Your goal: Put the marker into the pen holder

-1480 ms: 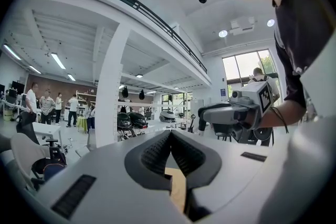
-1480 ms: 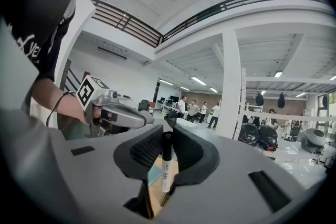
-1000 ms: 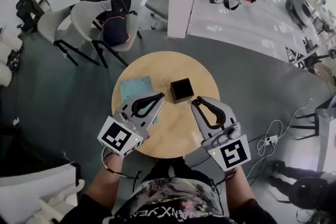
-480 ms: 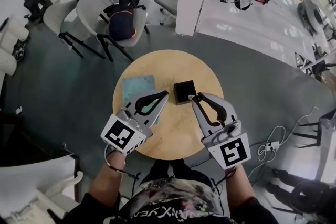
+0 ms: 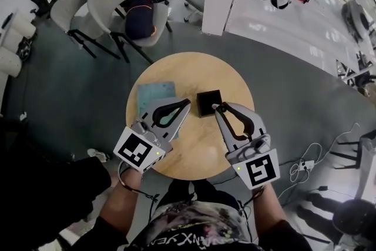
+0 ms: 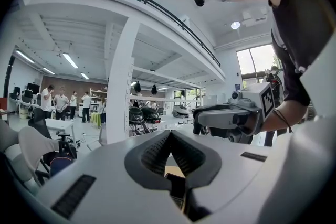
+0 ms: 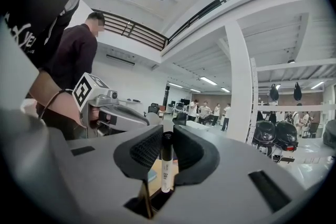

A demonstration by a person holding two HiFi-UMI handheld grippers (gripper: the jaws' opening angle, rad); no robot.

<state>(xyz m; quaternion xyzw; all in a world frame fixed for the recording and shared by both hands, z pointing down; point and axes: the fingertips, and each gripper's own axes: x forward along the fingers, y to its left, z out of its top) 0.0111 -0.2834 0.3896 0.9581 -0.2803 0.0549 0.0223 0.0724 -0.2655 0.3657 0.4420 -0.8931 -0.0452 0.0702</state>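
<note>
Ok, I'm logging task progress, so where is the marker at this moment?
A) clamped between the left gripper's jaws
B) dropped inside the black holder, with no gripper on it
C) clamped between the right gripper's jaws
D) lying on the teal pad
C: the right gripper view shows the marker standing upright, pinched between the pads of the right gripper.

The room is bright. Long ceiling lights [image 6: 70,60] and a big window [image 6: 255,66] at the far right give the light. The shiny white floor [image 5: 282,26] has glare. The tabletop [image 5: 176,70] is evenly lit, with soft shadows. Both gripper views bend at the edges and have black corners. The marker [image 7: 166,162] looks sharp up close.
</note>
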